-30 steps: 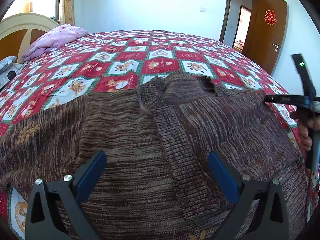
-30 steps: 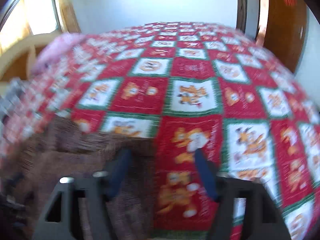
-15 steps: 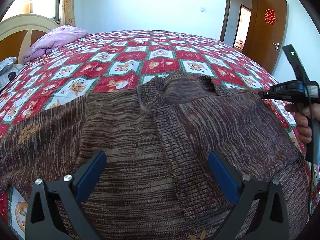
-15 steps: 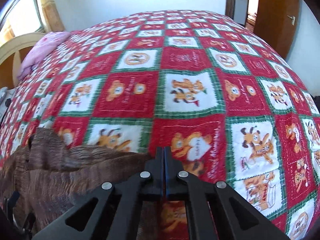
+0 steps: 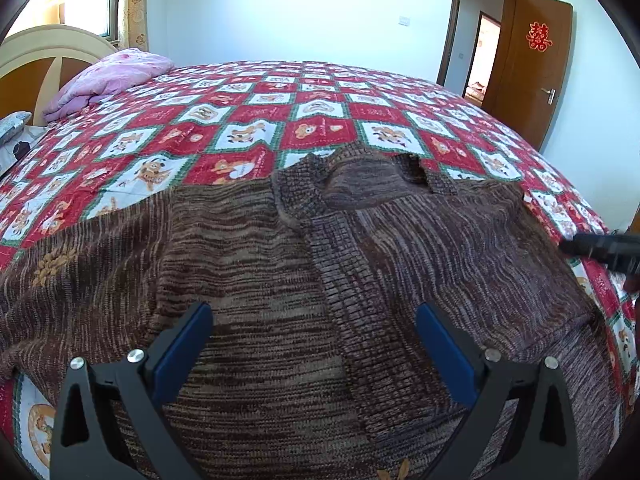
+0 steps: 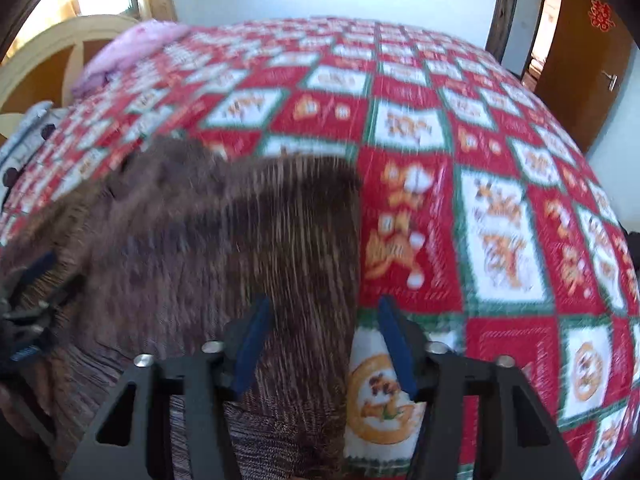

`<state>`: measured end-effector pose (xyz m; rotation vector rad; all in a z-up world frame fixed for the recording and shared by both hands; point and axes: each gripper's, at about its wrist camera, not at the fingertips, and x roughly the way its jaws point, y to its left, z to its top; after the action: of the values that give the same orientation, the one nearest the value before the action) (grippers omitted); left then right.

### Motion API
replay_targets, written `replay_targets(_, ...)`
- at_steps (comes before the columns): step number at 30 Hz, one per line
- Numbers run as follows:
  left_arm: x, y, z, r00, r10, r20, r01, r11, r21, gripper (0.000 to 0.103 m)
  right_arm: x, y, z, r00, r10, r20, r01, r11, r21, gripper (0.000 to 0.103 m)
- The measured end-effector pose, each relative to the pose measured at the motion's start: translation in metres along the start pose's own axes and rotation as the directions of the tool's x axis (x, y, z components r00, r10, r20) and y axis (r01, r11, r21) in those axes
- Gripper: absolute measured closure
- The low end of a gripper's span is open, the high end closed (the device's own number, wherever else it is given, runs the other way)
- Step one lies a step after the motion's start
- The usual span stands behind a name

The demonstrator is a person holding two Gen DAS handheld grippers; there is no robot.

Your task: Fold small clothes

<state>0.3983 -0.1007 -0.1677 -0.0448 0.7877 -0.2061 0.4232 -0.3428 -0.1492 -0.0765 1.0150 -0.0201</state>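
A brown striped knitted cardigan [image 5: 320, 264] lies flat near the bed's foot edge. The left gripper [image 5: 312, 344] hangs wide above it; the right gripper [image 6: 324, 340], half open, straddles its right edge, nearer.

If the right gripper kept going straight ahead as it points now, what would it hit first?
Most likely the sweater's right edge, which lies between the open fingers of the right gripper; past it comes the quilt. The picture is blurred, so height above the cloth is unclear.
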Motion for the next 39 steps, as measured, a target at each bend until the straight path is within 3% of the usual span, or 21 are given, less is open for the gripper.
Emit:
replay_targets(1,-0.001,0.001,0.000,1.000,-0.006,0.002,0.006,1.000,-0.004,0.000,0.003,0.001,-0.004,1.000,0.011,0.001,-0.011,1.000,-0.001,0.075)
replay_targets(4,-0.006,0.007,-0.001,0.999,-0.041,0.019,0.041,0.999,-0.035,0.000,-0.004,0.012,-0.008,0.996,-0.070,0.060,0.072,0.997,-0.031,0.098)
replay_targets(9,-0.004,0.015,-0.001,0.999,-0.044,0.019,0.046,0.995,-0.089,0.000,-0.009,-0.015,-0.012,0.994,-0.099,0.054,0.095,0.993,0.076,0.099)
replay_targets(11,0.001,0.010,0.000,1.000,-0.002,-0.007,0.002,0.998,-0.065,0.000,-0.003,-0.028,-0.016,0.990,-0.140,0.026,0.137,0.985,0.101,0.100)
replay_targets(15,0.005,-0.002,-0.001,0.998,0.046,-0.029,-0.046,0.999,0.001,0.000,-0.014,-0.031,-0.016,0.993,-0.101,0.066,0.096,0.992,0.084,0.100)
replay_targets(18,0.005,0.001,-0.001,0.999,0.037,-0.032,-0.037,0.999,-0.009,0.000,-0.035,-0.013,-0.006,0.986,-0.033,0.162,0.026,0.999,0.043,0.097)
replay_targets(20,0.006,0.003,-0.001,0.999,0.037,-0.033,-0.037,0.999,-0.011,0.000,-0.040,0.005,-0.001,0.984,0.031,0.175,-0.032,0.999,0.001,0.094)
replay_targets(22,0.006,0.002,-0.001,0.999,0.038,-0.037,-0.038,0.999,-0.009,0.000,-0.036,0.023,0.001,0.984,0.082,0.157,-0.079,0.996,-0.028,0.081)
replay_targets(23,0.007,0.003,-0.001,0.999,0.035,-0.040,-0.036,0.999,-0.011,0.000,-0.033,0.028,-0.001,0.985,0.091,0.149,-0.088,0.996,-0.029,0.075)
replay_targets(24,0.007,0.004,-0.001,0.999,0.028,-0.043,-0.029,0.999,-0.017,0.000,-0.028,0.032,-0.004,0.987,0.091,0.129,-0.089,0.996,-0.025,0.063)
replay_targets(25,0.008,0.005,-0.001,0.999,0.022,-0.046,-0.023,0.999,-0.024,0.000,-0.019,0.035,-0.011,0.993,0.078,0.090,-0.077,0.997,-0.014,0.059)
replay_targets(27,0.008,0.008,-0.001,0.999,0.014,-0.048,-0.016,0.999,-0.045,0.000,-0.008,0.033,-0.026,0.997,0.063,0.051,-0.063,0.998,0.010,0.059)
replay_targets(28,0.005,0.011,-0.001,0.999,0.018,-0.041,-0.021,0.998,-0.059,0.000,-0.013,0.031,-0.034,0.994,0.059,0.092,-0.060,0.998,0.007,0.059)
replay_targets(31,-0.007,0.023,-0.009,0.998,0.055,-0.034,-0.059,0.990,-0.129,0.000,-0.017,0.024,-0.046,0.991,0.073,0.108,-0.078,0.996,0.049,0.059)
replay_targets(37,-0.056,0.065,-0.042,1.000,-0.005,-0.009,0.002,0.962,-0.274,0.000,-0.014,0.034,-0.053,0.984,0.011,0.180,-0.015,1.000,0.021,0.055)
replay_targets(39,-0.073,0.079,-0.049,1.000,0.023,0.004,-0.021,0.961,-0.277,0.000,-0.015,0.035,-0.054,0.983,0.007,0.186,-0.011,1.000,0.019,0.055)
